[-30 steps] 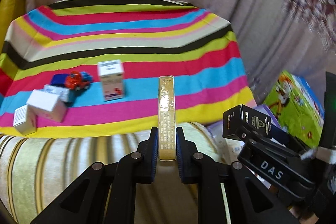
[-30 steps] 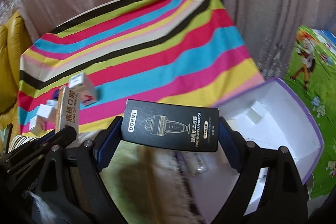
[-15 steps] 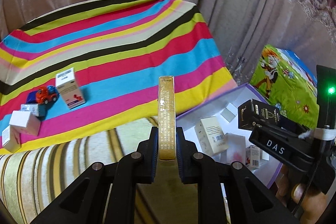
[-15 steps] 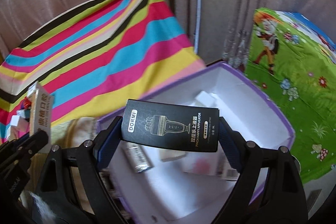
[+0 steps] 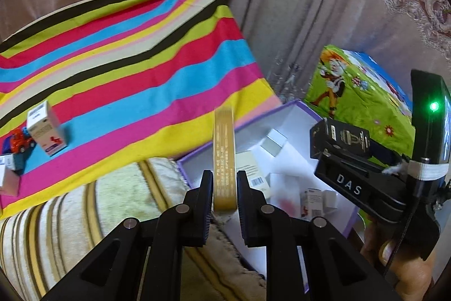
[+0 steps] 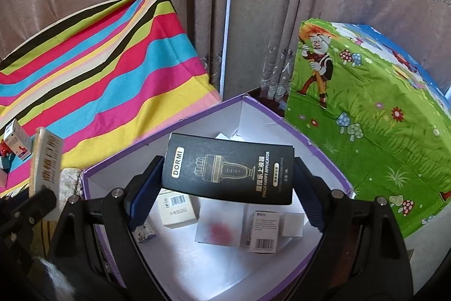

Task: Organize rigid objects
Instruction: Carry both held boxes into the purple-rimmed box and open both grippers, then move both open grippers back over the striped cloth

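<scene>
My left gripper (image 5: 224,188) holds a slim gold box (image 5: 224,160) upright between its pads, and its jaws are just starting to open. The box hangs over the near left rim of a white, purple-edged box (image 5: 296,109). My right gripper (image 6: 228,162) is shut on a black DORMI box (image 6: 228,168), held flat and slightly tilted above the inside of the purple-edged box (image 6: 197,117). Several small cartons (image 6: 177,209) lie on its floor. At the left edge of the right wrist view the gold box (image 6: 46,160) shows again.
A striped cloth (image 5: 126,69) on the left carries a white carton (image 5: 46,129), a red toy car (image 5: 21,141) and other small boxes. A green cartoon-printed box (image 6: 366,117) stands to the right. Curtains (image 6: 253,4) hang behind. A striped beige cushion (image 5: 84,216) lies below.
Both grippers have swung right from the striped cloth to the purple-edged box, each keeping its box. The black box now hangs over the inside of that box and sits a little more tilted.
</scene>
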The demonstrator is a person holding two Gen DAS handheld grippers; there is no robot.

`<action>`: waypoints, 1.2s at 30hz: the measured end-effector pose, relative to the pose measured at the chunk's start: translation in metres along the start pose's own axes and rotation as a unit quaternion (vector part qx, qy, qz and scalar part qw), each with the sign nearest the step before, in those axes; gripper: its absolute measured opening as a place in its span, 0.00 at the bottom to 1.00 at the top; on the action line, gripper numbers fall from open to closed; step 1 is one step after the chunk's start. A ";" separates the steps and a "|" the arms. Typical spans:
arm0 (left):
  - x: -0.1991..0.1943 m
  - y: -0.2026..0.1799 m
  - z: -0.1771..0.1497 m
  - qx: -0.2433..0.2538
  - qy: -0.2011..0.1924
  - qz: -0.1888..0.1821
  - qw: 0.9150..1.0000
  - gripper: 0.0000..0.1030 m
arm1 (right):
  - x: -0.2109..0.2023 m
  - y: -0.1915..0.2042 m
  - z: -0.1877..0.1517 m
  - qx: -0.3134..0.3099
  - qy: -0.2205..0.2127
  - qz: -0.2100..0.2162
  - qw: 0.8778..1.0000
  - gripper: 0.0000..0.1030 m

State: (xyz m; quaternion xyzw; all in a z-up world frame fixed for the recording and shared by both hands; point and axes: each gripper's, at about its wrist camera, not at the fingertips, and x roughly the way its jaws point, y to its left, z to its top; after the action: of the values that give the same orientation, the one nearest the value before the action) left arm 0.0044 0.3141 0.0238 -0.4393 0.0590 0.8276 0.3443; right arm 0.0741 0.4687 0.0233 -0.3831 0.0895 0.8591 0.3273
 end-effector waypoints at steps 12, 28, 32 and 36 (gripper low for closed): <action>-0.004 0.005 -0.001 -0.013 -0.006 -0.001 1.000 0.51 | -0.007 0.007 0.002 -0.009 -0.013 0.000 1.000 0.91; -0.025 0.059 -0.004 -0.083 -0.025 0.017 0.996 0.51 | -0.023 0.037 0.003 -0.032 -0.018 0.041 0.998 0.91; -0.034 0.086 -0.008 -0.115 -0.032 0.026 0.993 0.51 | -0.028 0.055 0.001 -0.038 -0.014 0.073 0.996 0.91; -0.043 0.112 -0.013 -0.148 -0.039 0.037 0.988 0.51 | -0.033 0.073 -0.001 -0.043 -0.004 0.115 0.992 0.91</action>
State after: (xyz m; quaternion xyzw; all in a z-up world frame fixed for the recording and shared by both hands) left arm -0.0398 0.2017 0.0258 -0.4503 -0.0615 0.8558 0.2471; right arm 0.0448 0.3956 0.0388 -0.3811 0.0943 0.8954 0.2101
